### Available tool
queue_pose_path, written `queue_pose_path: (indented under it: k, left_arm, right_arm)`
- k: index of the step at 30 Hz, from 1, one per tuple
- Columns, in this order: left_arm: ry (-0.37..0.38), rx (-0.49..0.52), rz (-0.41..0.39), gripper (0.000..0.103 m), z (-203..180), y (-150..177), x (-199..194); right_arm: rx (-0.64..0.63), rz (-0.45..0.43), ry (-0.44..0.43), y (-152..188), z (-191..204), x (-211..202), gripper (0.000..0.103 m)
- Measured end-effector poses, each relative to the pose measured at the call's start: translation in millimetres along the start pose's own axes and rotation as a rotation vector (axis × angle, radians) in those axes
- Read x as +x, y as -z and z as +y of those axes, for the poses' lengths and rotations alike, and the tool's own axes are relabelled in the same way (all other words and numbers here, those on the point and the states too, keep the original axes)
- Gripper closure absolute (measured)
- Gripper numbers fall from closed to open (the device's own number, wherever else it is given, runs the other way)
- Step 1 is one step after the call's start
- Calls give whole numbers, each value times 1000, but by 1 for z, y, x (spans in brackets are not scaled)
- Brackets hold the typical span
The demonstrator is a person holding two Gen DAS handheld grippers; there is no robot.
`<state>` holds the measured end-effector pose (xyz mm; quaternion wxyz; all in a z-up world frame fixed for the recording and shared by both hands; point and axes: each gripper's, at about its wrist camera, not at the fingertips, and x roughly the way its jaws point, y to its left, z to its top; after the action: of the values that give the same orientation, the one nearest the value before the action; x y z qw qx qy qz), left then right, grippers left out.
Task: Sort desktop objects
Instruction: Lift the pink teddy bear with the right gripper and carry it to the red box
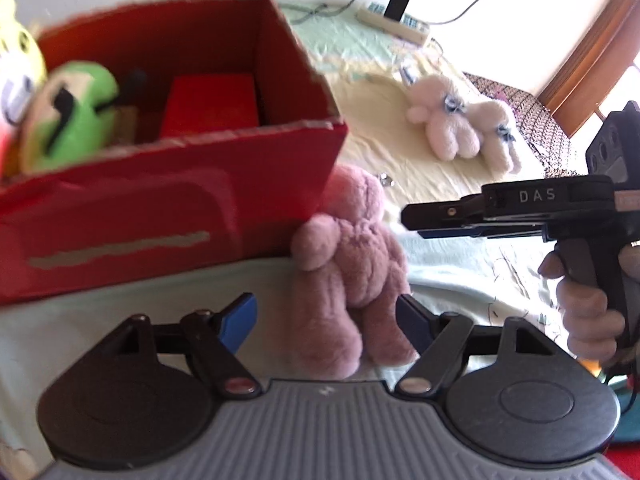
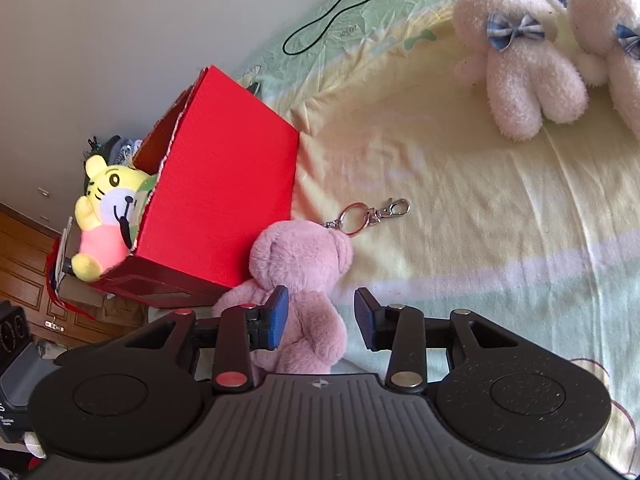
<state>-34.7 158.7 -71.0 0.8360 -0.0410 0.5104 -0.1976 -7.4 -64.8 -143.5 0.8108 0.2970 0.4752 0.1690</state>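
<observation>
At lower centre, my left tool (image 1: 326, 322) and right tool (image 2: 322, 318) straddle the pink bear (image 2: 300, 292), jaws apart (unclamped); next, pinch and lift into the red box (image 1: 160, 184).

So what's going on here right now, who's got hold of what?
A person holds a gripper in each hand over a bed sheet. Both the left gripper and the right gripper are open around the pink plush bear, which leans against the red box; neither visibly clamps it. The box already holds a yellow tiger toy and a green plush. Two pale pink bears still lie on the sheet.
</observation>
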Motion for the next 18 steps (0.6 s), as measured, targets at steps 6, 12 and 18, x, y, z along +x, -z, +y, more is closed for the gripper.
queue_pose_path:
  k: [6,12,18]
  left_arm:
    - [26,-43,28,31,-6,-6,25]
    - [19,-77,48,38,-7,-9,37]
    - [-39,-24,33,39,-21,-8,35]
  right_arm:
    - [-1,21,-33,-2,6,17,51]
    - [7,33,-54,-5,10,33,50]
    - [29,56,-63,-3,7,38,56]
